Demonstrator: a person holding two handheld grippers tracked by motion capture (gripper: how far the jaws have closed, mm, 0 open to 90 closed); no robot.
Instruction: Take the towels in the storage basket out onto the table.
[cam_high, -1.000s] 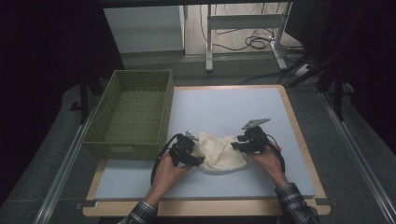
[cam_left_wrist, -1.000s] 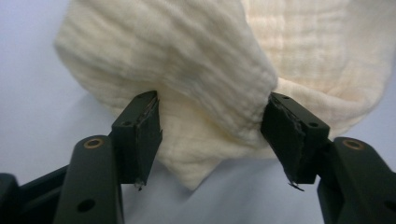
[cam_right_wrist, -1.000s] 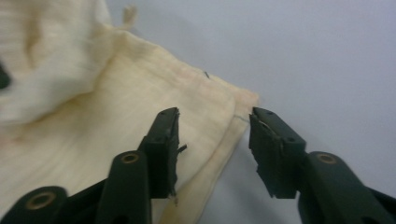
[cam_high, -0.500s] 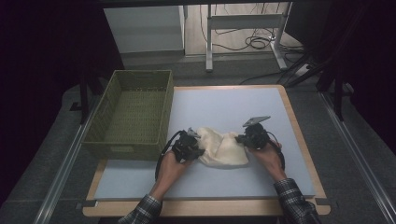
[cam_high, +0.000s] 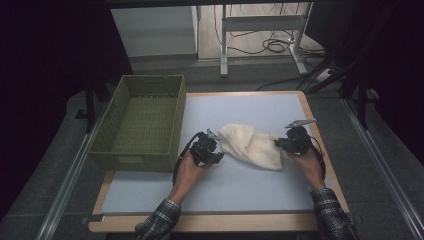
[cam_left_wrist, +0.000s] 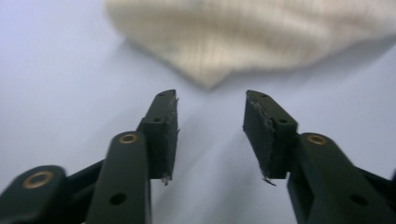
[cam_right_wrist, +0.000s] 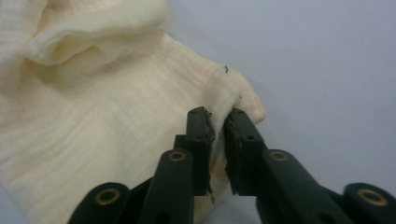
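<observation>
A cream cloth (cam_high: 250, 145) with a fine ribbed weave lies on a pale lilac-blue surface (cam_high: 260, 190) edged in light wood; the woven basket (cam_high: 142, 122) is olive green, both grippers' jaws black, the sleeves (cam_high: 160, 225) plaid

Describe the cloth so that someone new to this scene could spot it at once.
On the pale blue table mat, right of the green woven basket, lies a crumpled cream cloth between the two grippers. It is the only soft, light-coloured thing there, and the right gripper pinches its edge.
</observation>
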